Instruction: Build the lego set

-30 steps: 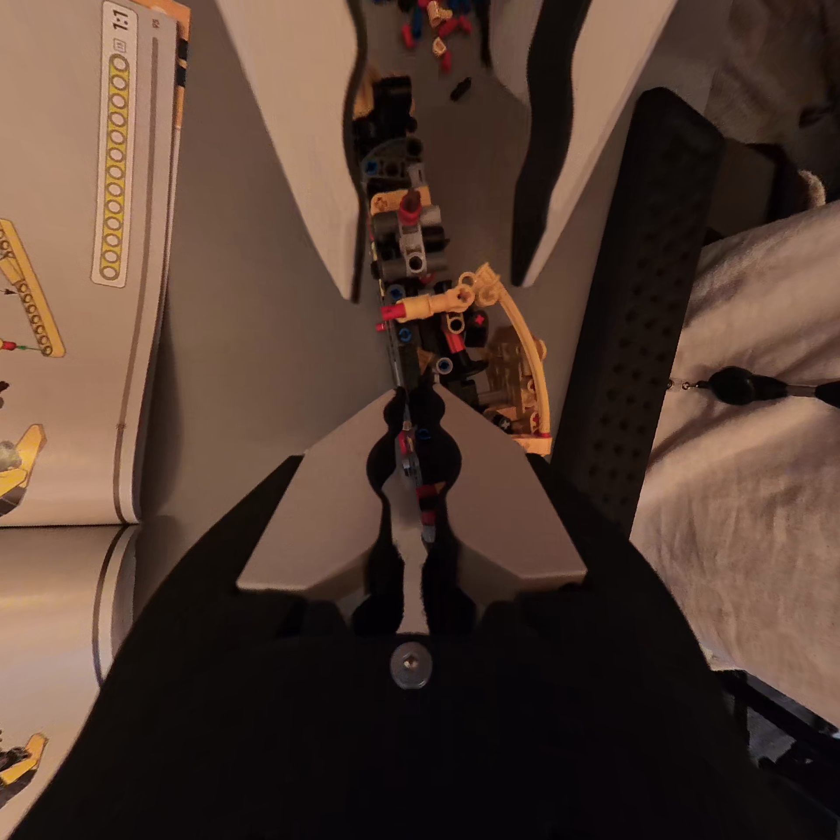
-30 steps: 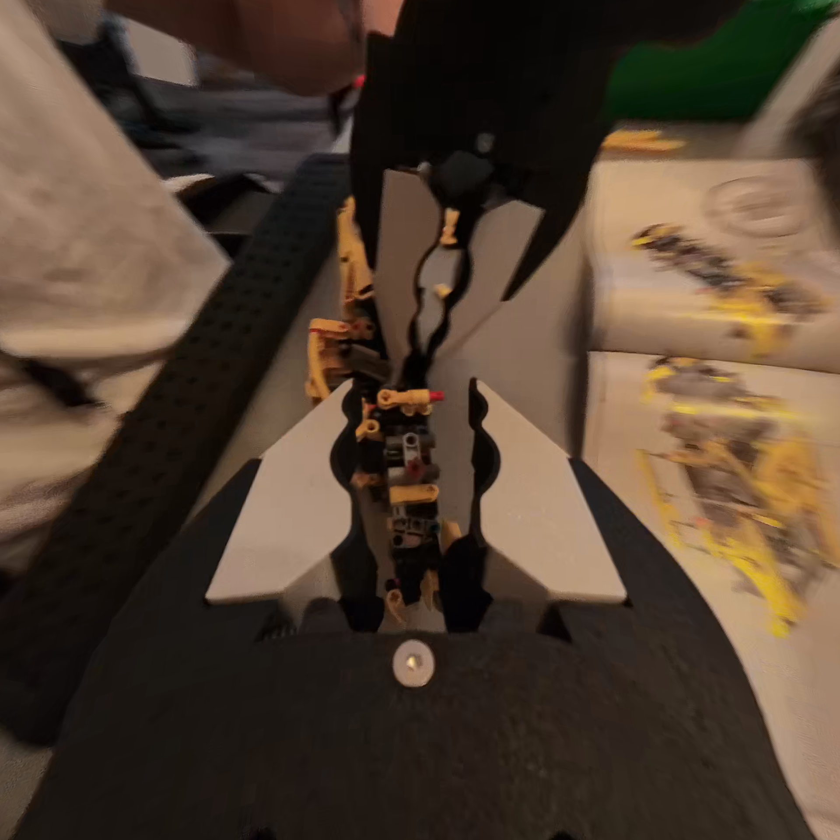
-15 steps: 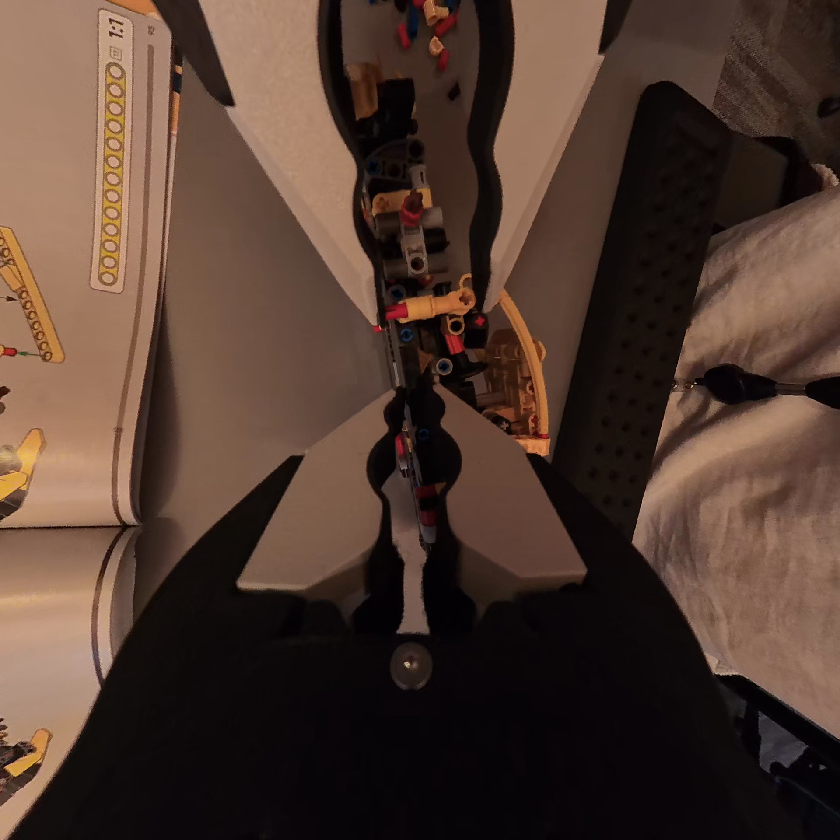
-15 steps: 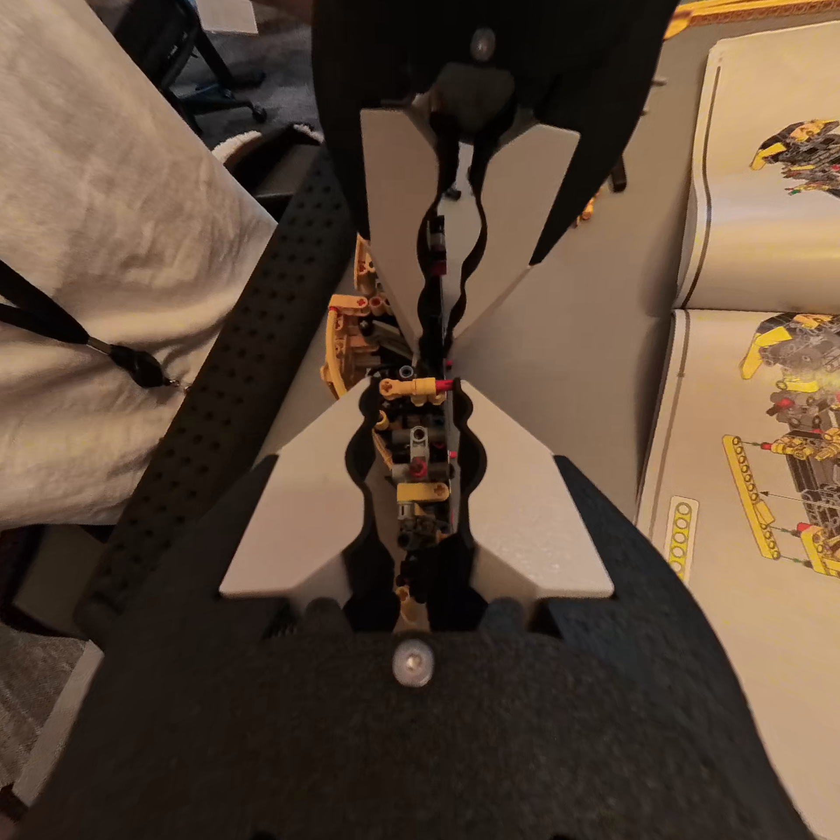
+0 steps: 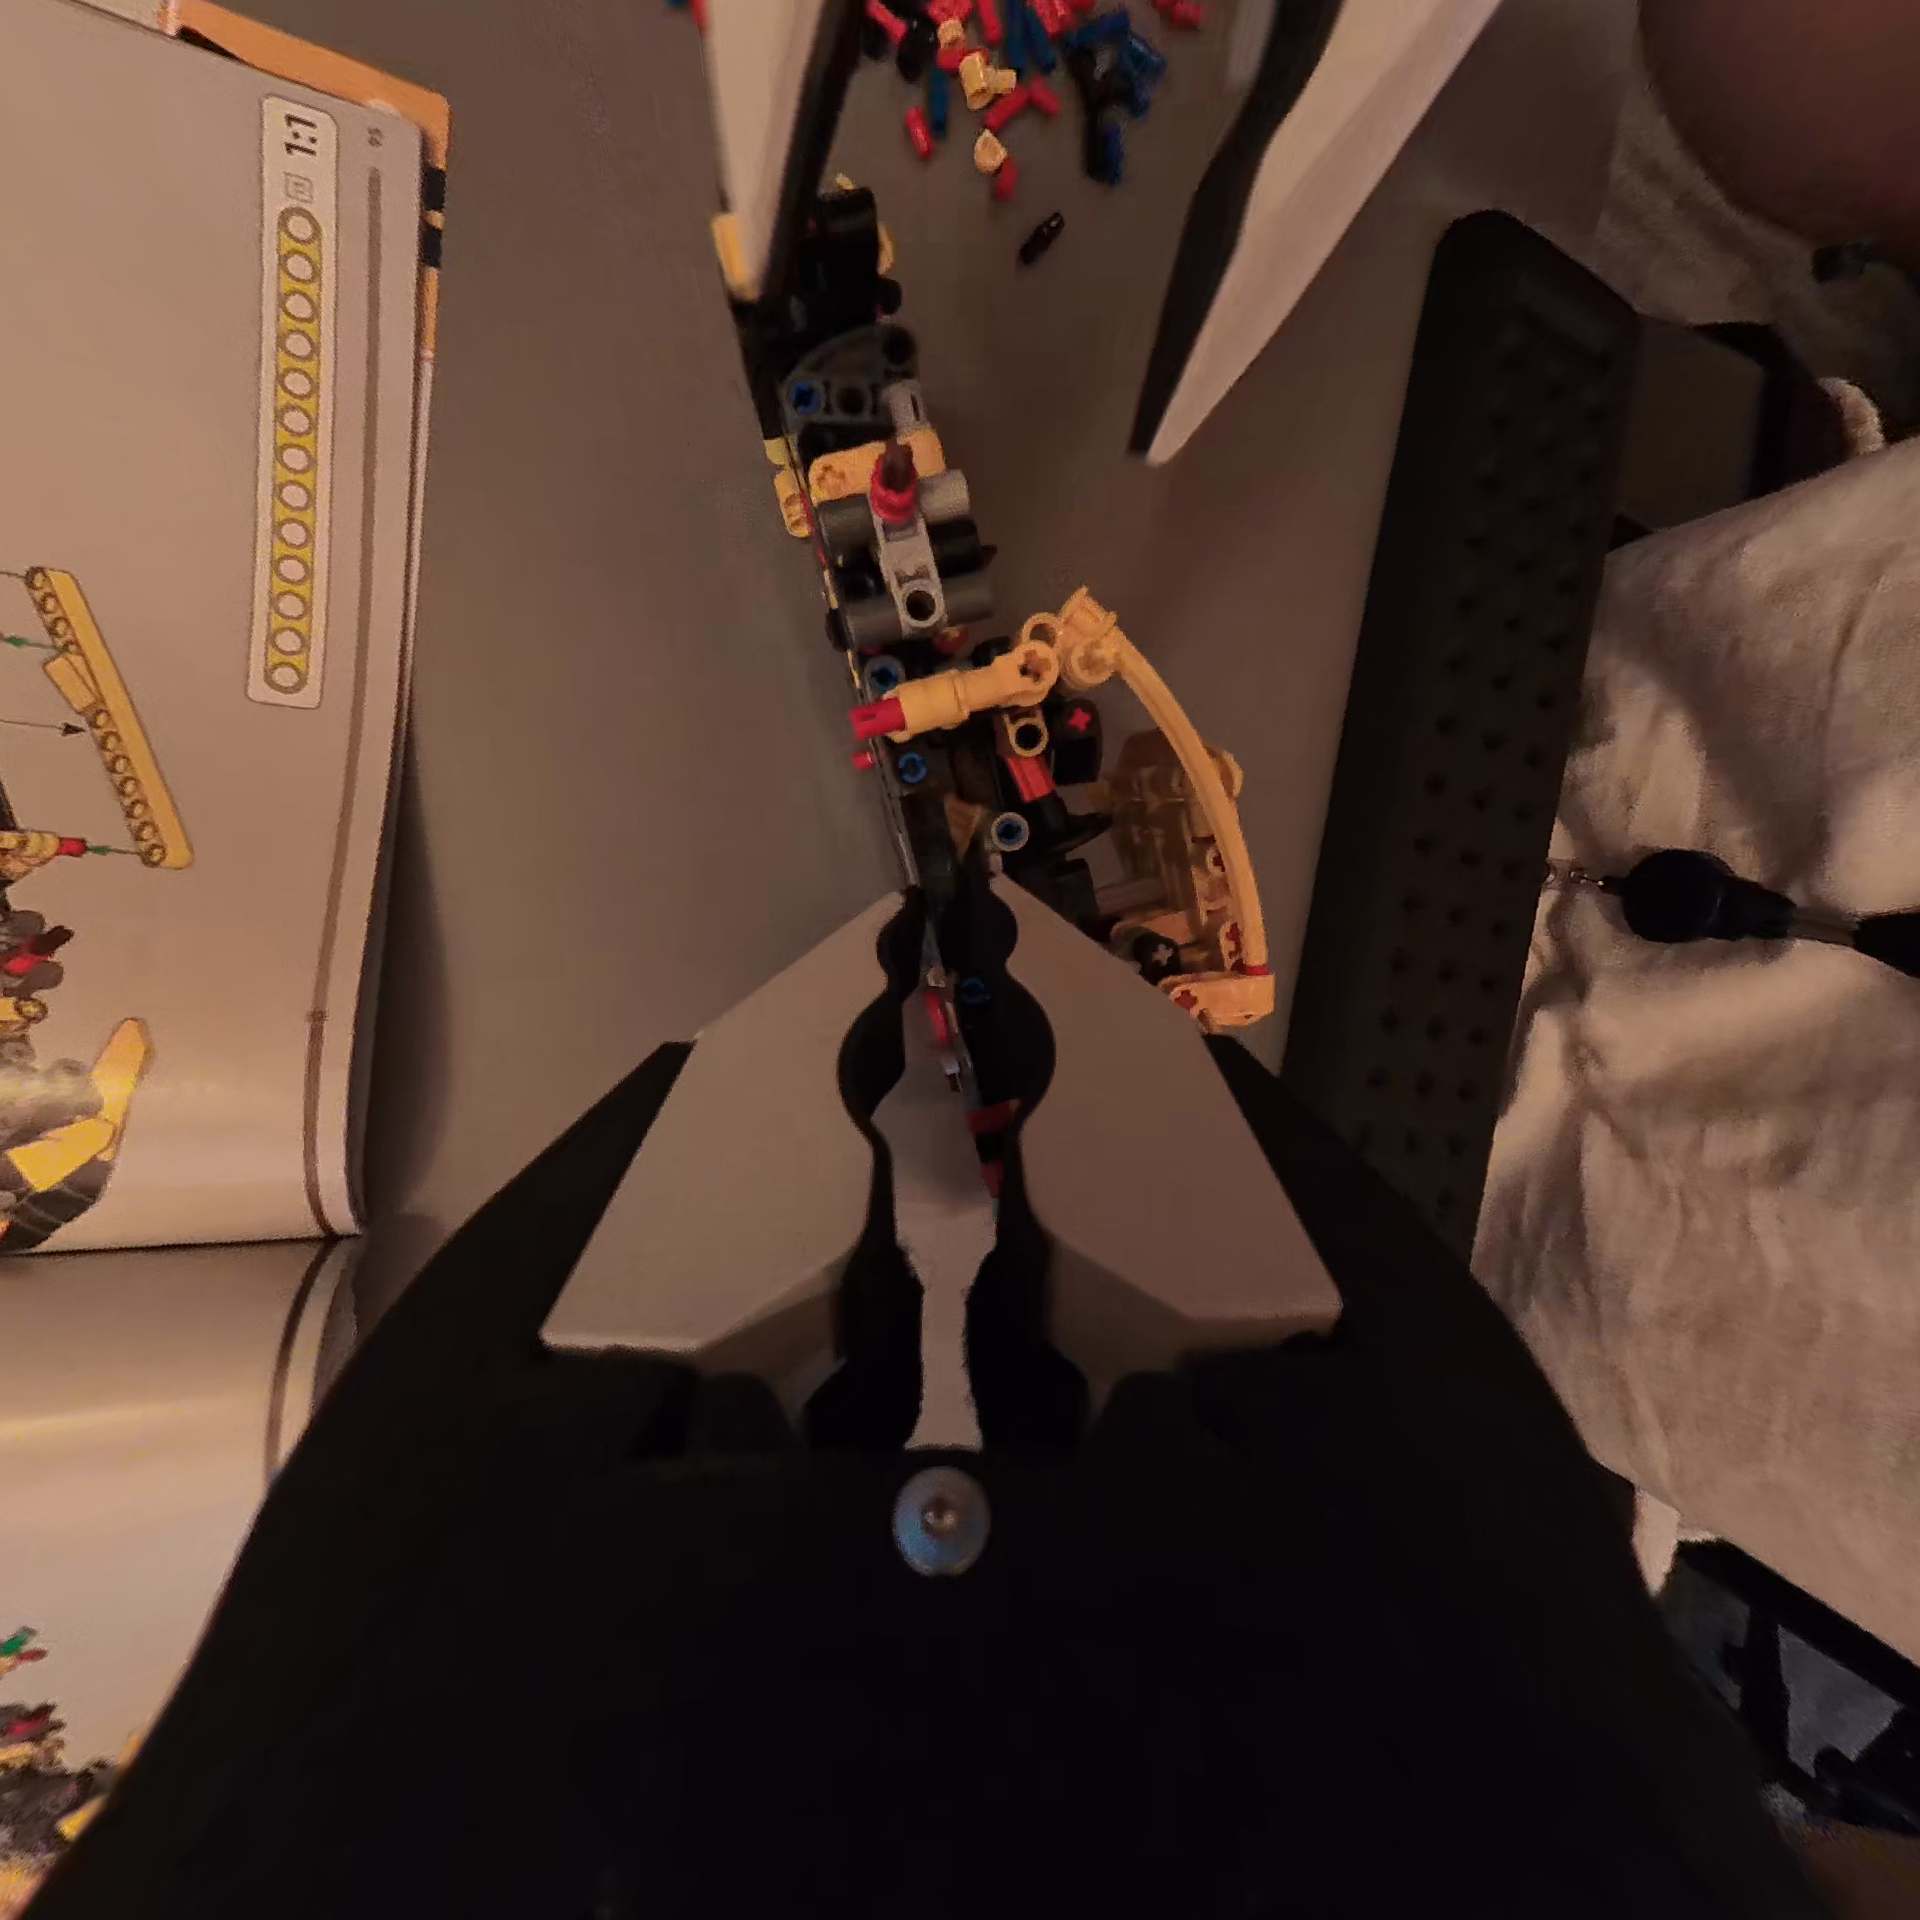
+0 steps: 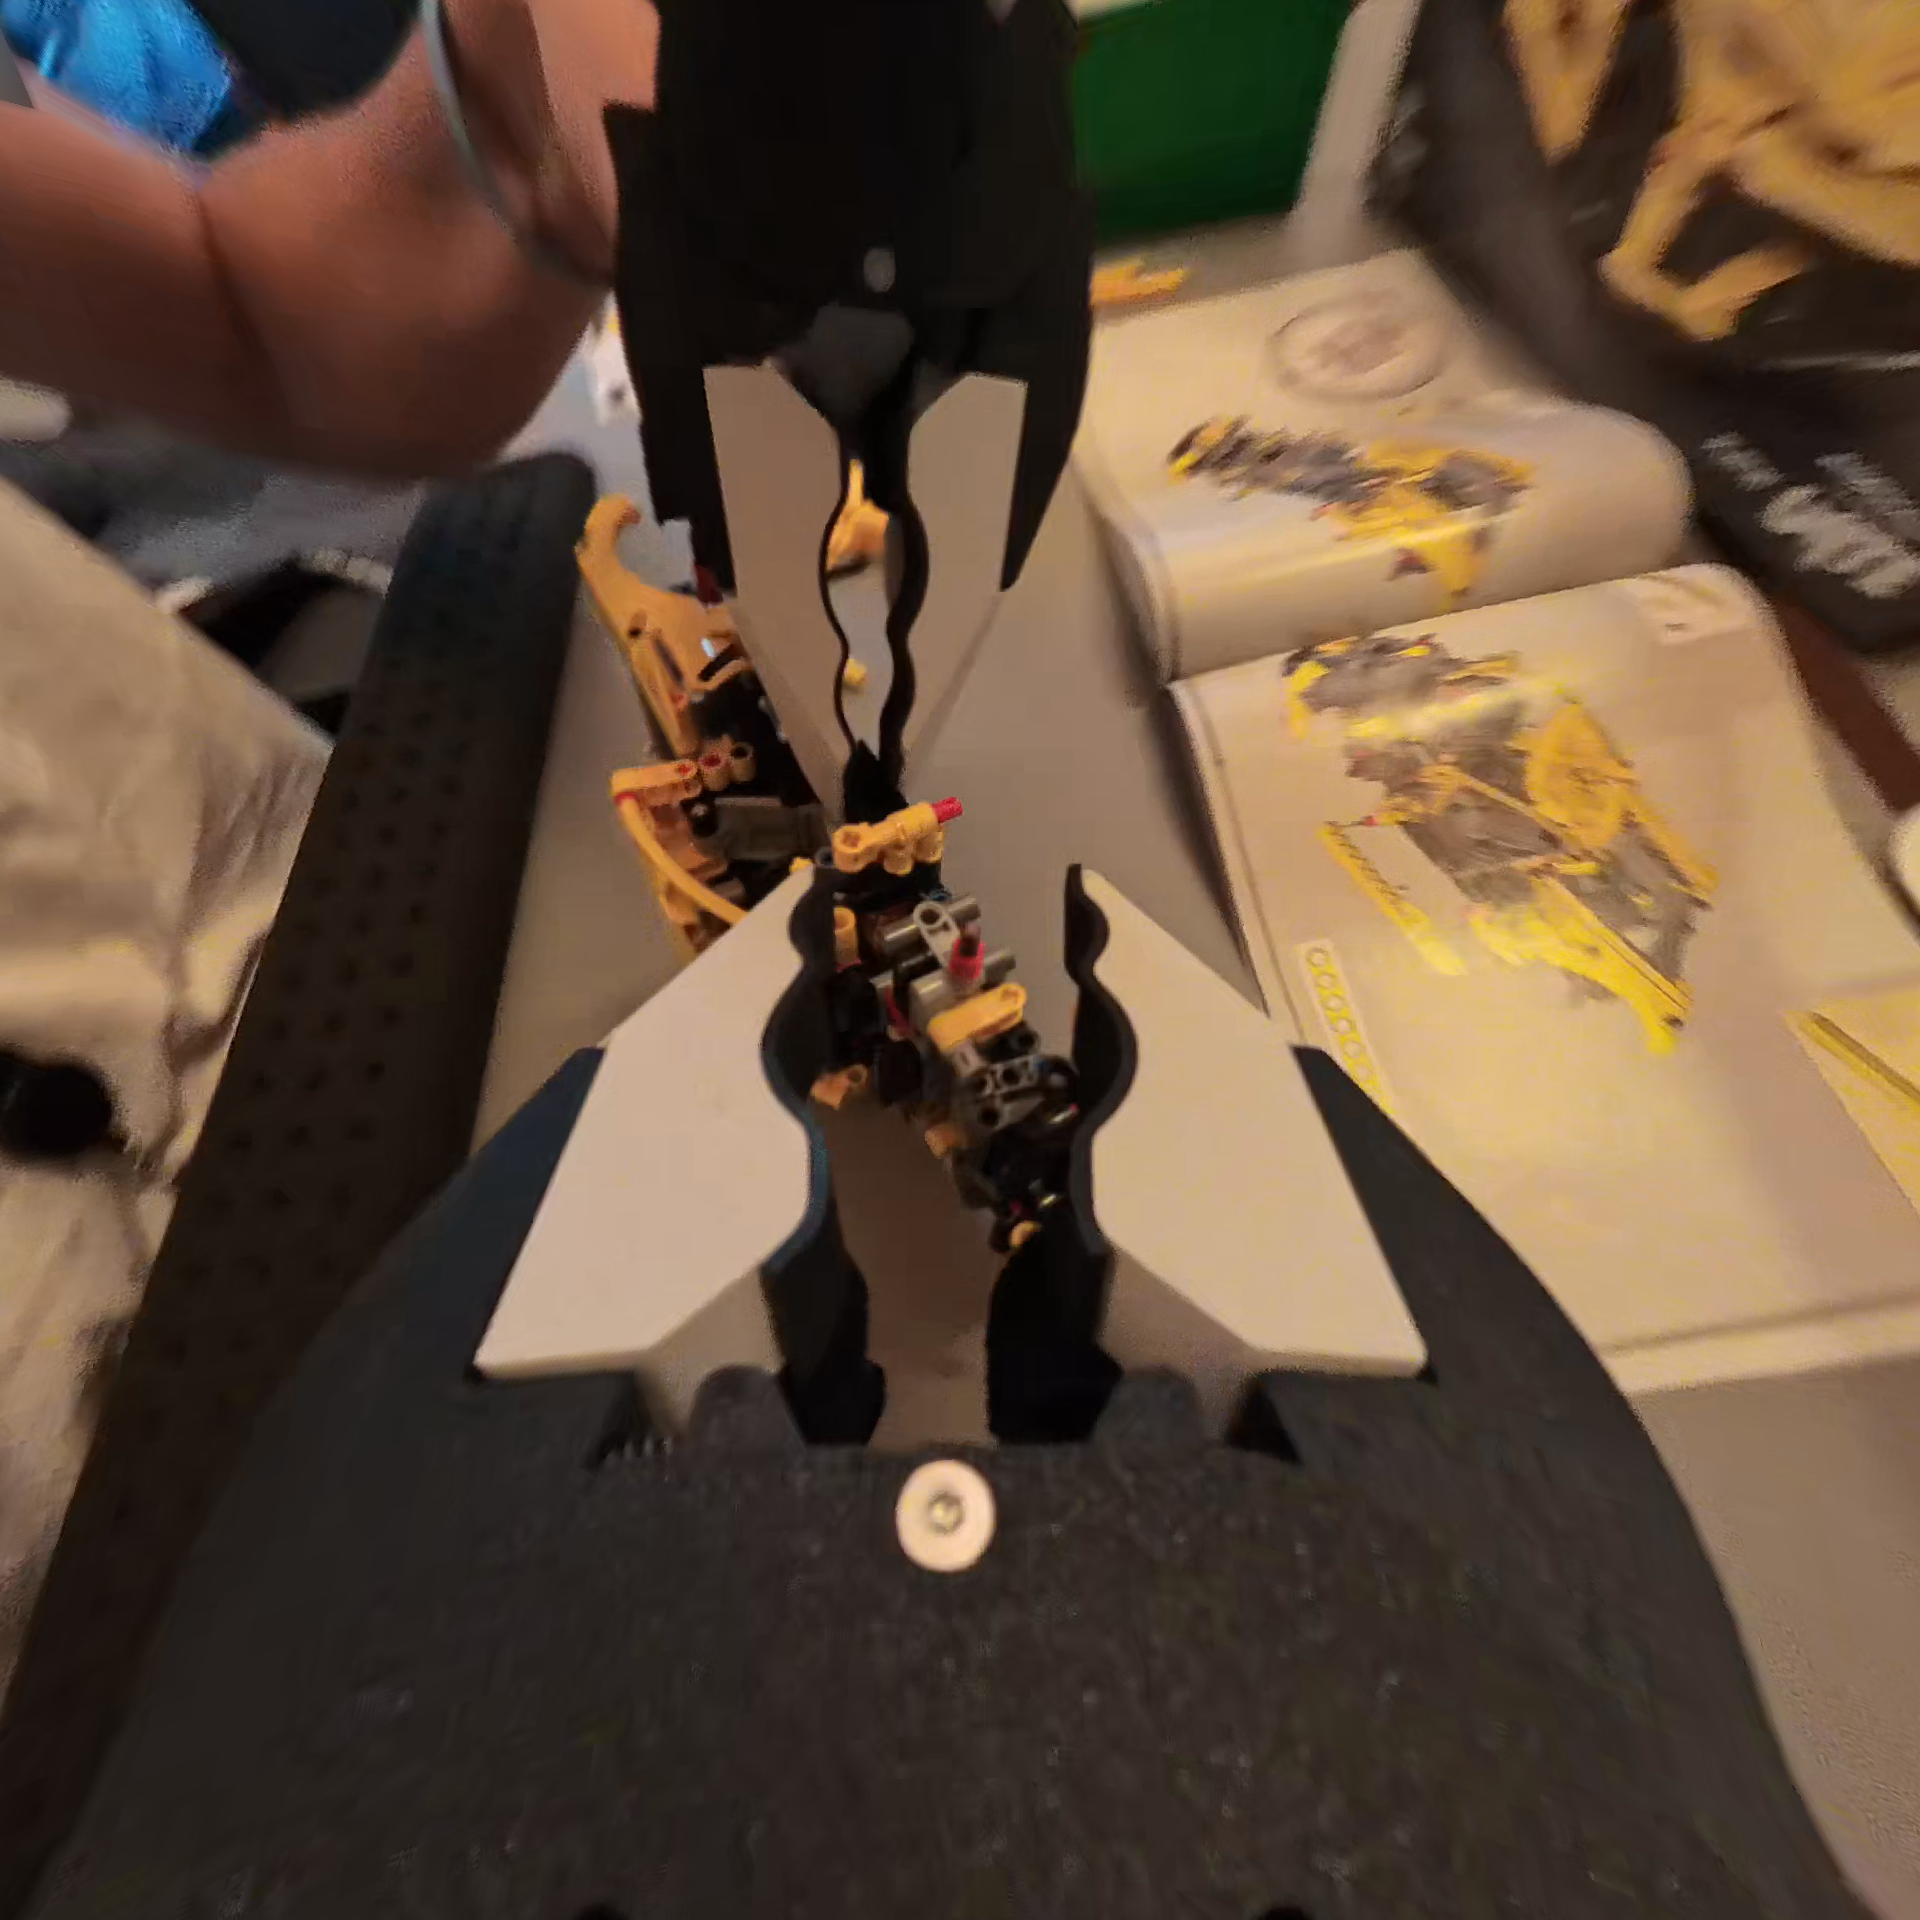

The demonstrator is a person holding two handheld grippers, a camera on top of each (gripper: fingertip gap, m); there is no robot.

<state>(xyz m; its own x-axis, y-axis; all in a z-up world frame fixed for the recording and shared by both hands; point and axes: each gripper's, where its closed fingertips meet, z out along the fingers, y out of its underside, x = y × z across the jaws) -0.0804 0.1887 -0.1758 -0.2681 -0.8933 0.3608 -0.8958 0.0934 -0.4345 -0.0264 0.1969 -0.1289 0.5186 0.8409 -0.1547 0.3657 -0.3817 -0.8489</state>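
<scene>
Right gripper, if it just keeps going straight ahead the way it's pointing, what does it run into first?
Probably the lego model, already sitting between the open right gripper's fingers. Just beyond it is the left gripper, shut on the model's far end, though depth is hard to judge.

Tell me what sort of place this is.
Probably a hobby or work table indoors: an open instruction booklet lies on a grey tabletop, loose lego pieces are scattered nearby, and a half-built lego model sits between the grippers.

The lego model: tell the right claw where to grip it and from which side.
Grip the lego model across its narrow grey-and-black midsection, coming from the far end opposite the left claw. That claw is shut on one end, the body runs lengthwise between the open right claw fingers.
</scene>
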